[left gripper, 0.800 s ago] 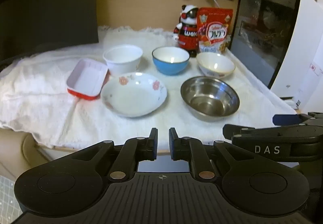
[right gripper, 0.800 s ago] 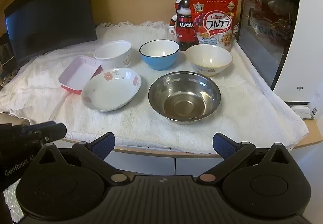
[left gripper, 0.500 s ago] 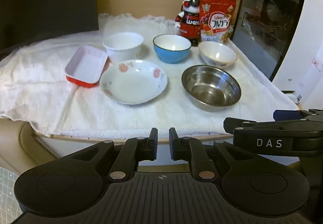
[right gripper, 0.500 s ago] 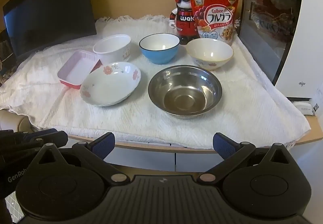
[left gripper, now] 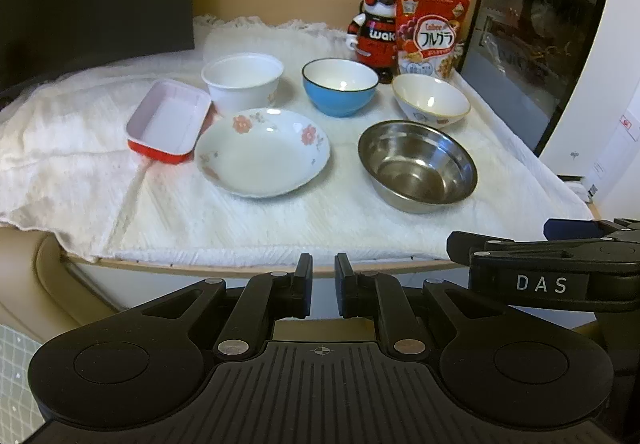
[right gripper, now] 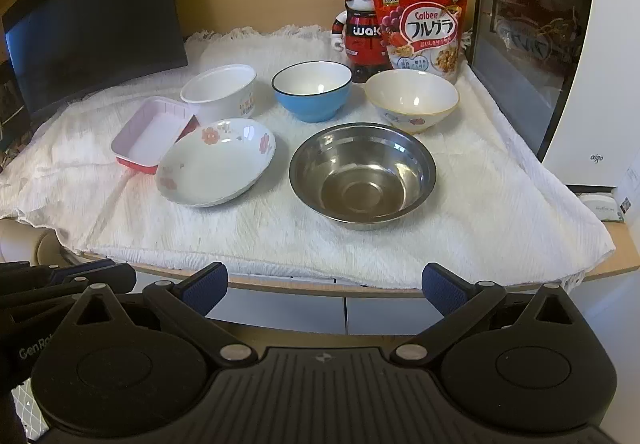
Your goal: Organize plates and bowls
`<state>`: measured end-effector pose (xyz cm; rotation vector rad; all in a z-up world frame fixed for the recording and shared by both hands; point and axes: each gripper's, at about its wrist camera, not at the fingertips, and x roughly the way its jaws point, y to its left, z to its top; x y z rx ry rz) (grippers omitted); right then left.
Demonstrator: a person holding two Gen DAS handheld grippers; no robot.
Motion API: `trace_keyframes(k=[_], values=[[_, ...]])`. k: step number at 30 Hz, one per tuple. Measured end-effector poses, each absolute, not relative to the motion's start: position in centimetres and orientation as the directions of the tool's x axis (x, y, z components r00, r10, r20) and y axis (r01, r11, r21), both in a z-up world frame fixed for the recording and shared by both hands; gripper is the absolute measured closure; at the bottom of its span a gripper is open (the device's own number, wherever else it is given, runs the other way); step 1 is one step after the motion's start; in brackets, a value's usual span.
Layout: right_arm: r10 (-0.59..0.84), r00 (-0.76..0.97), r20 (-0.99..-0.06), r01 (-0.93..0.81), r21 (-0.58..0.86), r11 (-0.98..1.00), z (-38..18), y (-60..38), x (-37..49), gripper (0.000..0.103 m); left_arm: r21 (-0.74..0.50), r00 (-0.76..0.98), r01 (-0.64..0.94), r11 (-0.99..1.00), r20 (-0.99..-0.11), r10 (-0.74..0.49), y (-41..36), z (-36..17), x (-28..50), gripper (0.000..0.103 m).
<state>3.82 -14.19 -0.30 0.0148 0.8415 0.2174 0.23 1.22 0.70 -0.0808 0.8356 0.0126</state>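
Cloth: white, nubbly towel point(right gripper: 460, 203) covering the tabletop, front hem hanging just over the wooden edge.
Steel bowl point(right gripper: 362, 175): shiny, round, empty, front right.
Flowered plate point(right gripper: 216, 161): shallow glazed white, pink blossoms, beside the steel bowl, touching the red-sided rectangular dish point(right gripper: 150, 131).
Back row: 3 bowls, white point(right gripper: 220, 89), blue point(right gripper: 312, 89), cream point(right gripper: 412, 99).
Left gripper point(left gripper: 323, 272): fingers nearly together, holding nothing, short of the table edge.
Right gripper point(right gripper: 324, 284): blue-padded fingers spread wide, empty.
Open room: bare towel along the front.

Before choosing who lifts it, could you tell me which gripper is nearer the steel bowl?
Right. The right gripper faces the steel bowl head-on; the left gripper sits further left, opposite the floral plate.
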Motion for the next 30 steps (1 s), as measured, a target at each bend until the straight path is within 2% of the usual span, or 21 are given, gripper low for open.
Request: trace_keyframes(k=[30], values=[[0.198,0.633,-0.749,-0.183,0.104,0.978,-0.13,-13.84,3.99,0.0,-0.073,0.662,-0.056,0.996,-0.749,-0.018,1.57,0.36,0.26,0.088]])
